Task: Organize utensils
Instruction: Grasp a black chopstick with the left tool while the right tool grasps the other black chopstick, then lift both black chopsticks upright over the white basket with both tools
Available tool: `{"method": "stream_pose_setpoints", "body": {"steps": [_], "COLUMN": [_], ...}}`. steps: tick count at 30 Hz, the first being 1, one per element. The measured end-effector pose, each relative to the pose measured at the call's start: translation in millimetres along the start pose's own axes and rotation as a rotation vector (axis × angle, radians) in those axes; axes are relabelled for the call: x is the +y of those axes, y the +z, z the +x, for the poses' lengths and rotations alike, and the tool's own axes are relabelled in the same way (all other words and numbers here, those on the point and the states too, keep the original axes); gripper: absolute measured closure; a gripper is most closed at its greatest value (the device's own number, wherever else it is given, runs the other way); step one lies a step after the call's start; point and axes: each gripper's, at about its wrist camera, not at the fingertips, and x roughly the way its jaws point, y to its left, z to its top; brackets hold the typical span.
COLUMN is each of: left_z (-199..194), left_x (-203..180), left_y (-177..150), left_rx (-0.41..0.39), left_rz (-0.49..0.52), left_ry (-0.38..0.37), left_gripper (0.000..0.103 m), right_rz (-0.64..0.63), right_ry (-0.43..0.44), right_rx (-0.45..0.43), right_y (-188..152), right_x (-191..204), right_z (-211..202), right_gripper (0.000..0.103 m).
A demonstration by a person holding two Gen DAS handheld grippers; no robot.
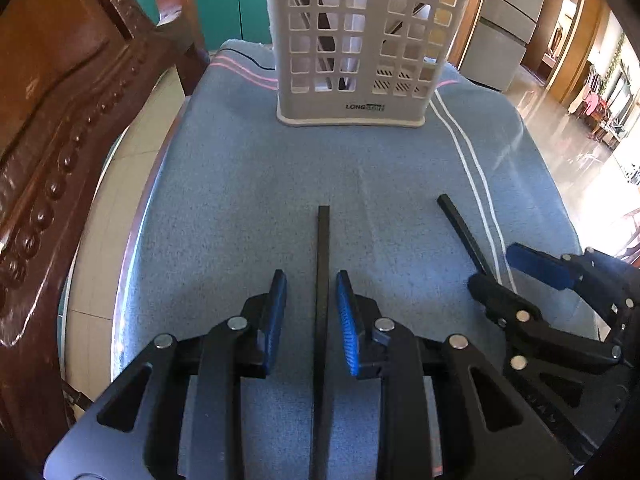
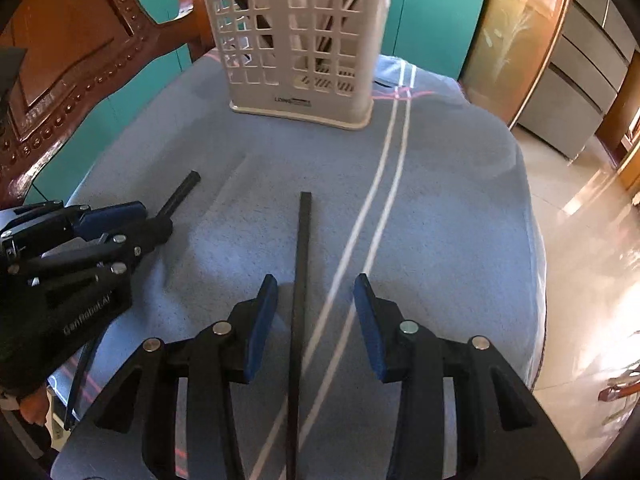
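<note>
The left gripper stands spread astride one black chopstick, pads clear of it, with open blue cloth ahead up to the white slotted holder and the cloth's edge close on its left. The right gripper is likewise spread over a second chopstick, nearer its left pad. Only the right view shows the cloth's drop-off to floor on its right.

A: Both wrist views sit low and close over the tabletop, facing forward?

B: Yes, side by side. Both share the white basket ahead.
</note>
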Motion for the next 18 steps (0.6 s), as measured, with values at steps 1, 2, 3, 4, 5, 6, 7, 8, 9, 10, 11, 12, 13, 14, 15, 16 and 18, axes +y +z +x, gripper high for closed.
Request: {"method": "stream_pose_setpoints", "body": {"steps": [1, 2, 3, 4, 5, 6, 7, 8, 9, 10, 11, 12, 13, 14, 15, 16, 18], "left_z": [0.3, -0.6, -1.1, -1.8, -2.1, -2.7, -3.0, -1.8, -1.3, -1.8, -3.6, -3.5, -7.1, -15.6, -23.2, -36.0, -56.1], "left_x": [-0.3, -1.3, -2.2, -2.8, -2.4, -1.3, -0.1, -0.2, 0.4, 1.4, 3.0, 5.5, 5.6, 5.0, 4.2, 3.3, 3.0], "left_y": [-0.1, 0.9, 1.3, 1.4, 1.4, 1.5, 1.0, 1.4, 1.9, 1.7, 1.0, 2.2, 2.4, 2.8, 3.3, 4.5, 6.3], "left_rx": [-0.002, -0.002, -0.002, -0.002, -0.005, -0.009, -0.016, -0.018, -0.018, -0.017, -0.018, -0.021, -0.029, -0.049, -0.067, -0.095, -0.139], "left_rz": [0.001, 0.001, 0.003, 0.004, -0.001, -0.006, -0.011, -0.012, -0.016, -0.022, -0.029, -0.032, -0.033, -0.030, -0.027, -0.022, -0.019], "left_ry": [0.003, 0.005, 0.007, 0.008, 0.003, 0.000, -0.005, -0.008, -0.013, -0.020, -0.029, -0.035, -0.038, -0.039, -0.042, -0.049, -0.063], "left_gripper": [0.076, 0.076, 0.076, 0.077, 0.077, 0.083, 0.089, 0.092, 0.096, 0.096, 0.096, 0.096, 0.096, 0.096, 0.096, 0.096, 0.096], "right_rz": [0.003, 0.003, 0.001, 0.003, 0.011, 0.018, 0.024, 0.036, 0.046, 0.054, 0.057, 0.060, 0.062, 0.066, 0.069, 0.074, 0.077], "right_ry": [0.011, 0.023, 0.032, 0.046, 0.056, 0.067, 0.079, 0.099, 0.111, 0.116, 0.114, 0.113, 0.113, 0.118, 0.120, 0.123, 0.127], "right_rx": [-0.001, 0.000, 0.002, 0.007, 0.011, 0.011, 0.011, 0.011, 0.006, -0.003, -0.019, -0.037, -0.058, -0.086, -0.107, -0.138, -0.190], "right_y": [1.0, 2.2, 3.0, 3.8, 4.4, 4.4, 4.3, 3.6, 2.7, 2.7, 2.6, 2.8, 2.9, 4.1, 5.2, 6.7, 8.8], "right_x": [0.1, 0.9, 1.6, 2.0, 1.4, 0.5, -1.0, -3.1, -3.6, -4.7, -6.8, -8.2, -9.9, -13.1, -15.3, -19.0, -24.0], "right_z": [0.6, 1.6, 2.4, 3.1, 3.8, 4.3, 4.1, 3.3, -2.3, -5.4, -12.0, -19.6, -28.7, -41.0, -50.4, -65.1, -89.2], "right_gripper": [0.077, 0.088, 0.096, 0.096, 0.096, 0.096, 0.096, 0.097, 0.097, 0.097, 0.097, 0.097, 0.097, 0.097, 0.097, 0.097, 0.097]}}
